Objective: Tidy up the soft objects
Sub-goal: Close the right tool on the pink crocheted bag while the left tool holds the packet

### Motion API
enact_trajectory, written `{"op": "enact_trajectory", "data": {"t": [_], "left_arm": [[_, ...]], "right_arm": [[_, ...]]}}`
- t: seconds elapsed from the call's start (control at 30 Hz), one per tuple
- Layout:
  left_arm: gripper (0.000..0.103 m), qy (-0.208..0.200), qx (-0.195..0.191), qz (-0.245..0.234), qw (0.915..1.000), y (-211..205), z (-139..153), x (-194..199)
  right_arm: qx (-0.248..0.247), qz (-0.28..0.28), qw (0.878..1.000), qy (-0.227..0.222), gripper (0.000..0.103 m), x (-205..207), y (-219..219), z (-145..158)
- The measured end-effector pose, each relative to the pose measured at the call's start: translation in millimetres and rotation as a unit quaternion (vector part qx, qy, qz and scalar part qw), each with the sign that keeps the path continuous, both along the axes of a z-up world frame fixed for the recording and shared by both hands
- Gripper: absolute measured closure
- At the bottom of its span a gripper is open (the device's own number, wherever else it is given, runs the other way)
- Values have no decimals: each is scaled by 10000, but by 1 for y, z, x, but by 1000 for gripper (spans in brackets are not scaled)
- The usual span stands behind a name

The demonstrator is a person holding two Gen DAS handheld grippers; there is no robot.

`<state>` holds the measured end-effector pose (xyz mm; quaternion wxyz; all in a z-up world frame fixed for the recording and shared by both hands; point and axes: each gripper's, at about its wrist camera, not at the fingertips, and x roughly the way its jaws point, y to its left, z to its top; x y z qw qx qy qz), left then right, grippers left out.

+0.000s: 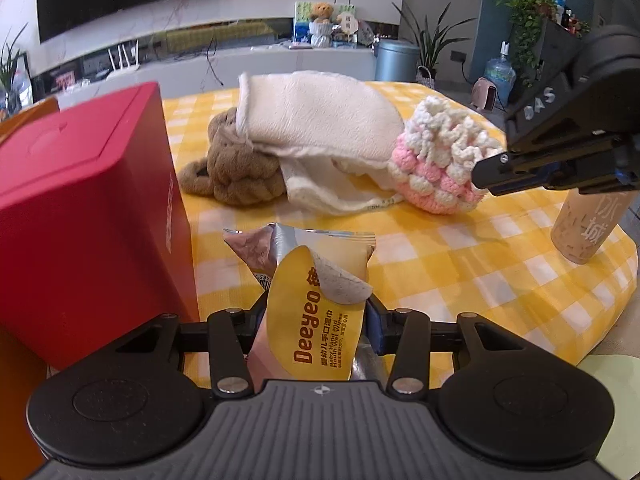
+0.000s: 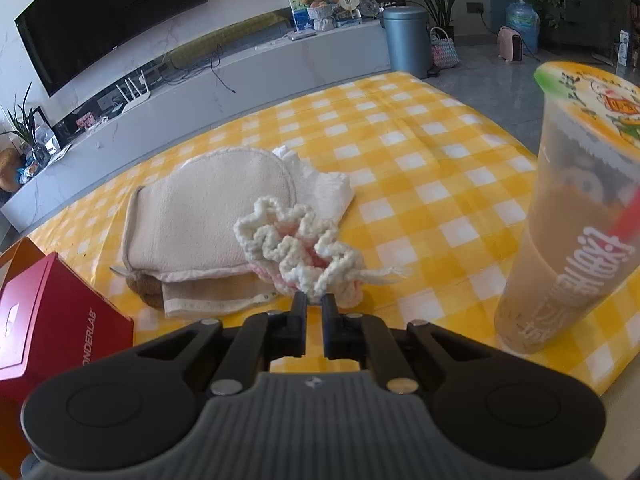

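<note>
My left gripper [image 1: 318, 314] is shut on a yellow Deeyeo wet-wipes pack [image 1: 320, 280], whose label flap is peeled and curled. Beyond it lie a cream mitt-like cloth [image 1: 320, 120] [image 2: 208, 224] over a brown plush toy [image 1: 236, 172] [image 2: 148, 296], and a pink-and-white crocheted pouch [image 1: 436, 160] [image 2: 296, 248]. My right gripper [image 2: 314, 300] [image 1: 480, 172] comes in from the right. Its jaws are nearly together, pinching the pouch's ruffled rim near the drawstring. A white crumpled tissue [image 2: 332, 192] peeks out behind the mitt.
A red box [image 1: 92, 216] [image 2: 48, 320] stands at the left on the yellow checked tablecloth [image 1: 460, 272] [image 2: 420, 140], with an orange box edge [image 2: 20, 252] behind it. A tall sealed milk-tea cup [image 2: 572, 240] [image 1: 580, 232] stands close on the right, near the table's edge.
</note>
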<state>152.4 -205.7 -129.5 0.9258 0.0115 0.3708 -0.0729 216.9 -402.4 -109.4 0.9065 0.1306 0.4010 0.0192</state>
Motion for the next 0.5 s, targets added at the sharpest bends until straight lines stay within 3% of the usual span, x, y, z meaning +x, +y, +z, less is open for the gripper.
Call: {"op": "enact_trajectory", "data": {"t": [0.23, 0.5], "left_arm": [[52, -160, -126, 67, 9998, 8, 12, -1], [52, -197, -245, 48, 9995, 12, 19, -1]], "right_arm": [[237, 158, 9994, -215, 103, -14, -1, 9], [4, 157, 9996, -215, 103, -21, 3, 16]]}}
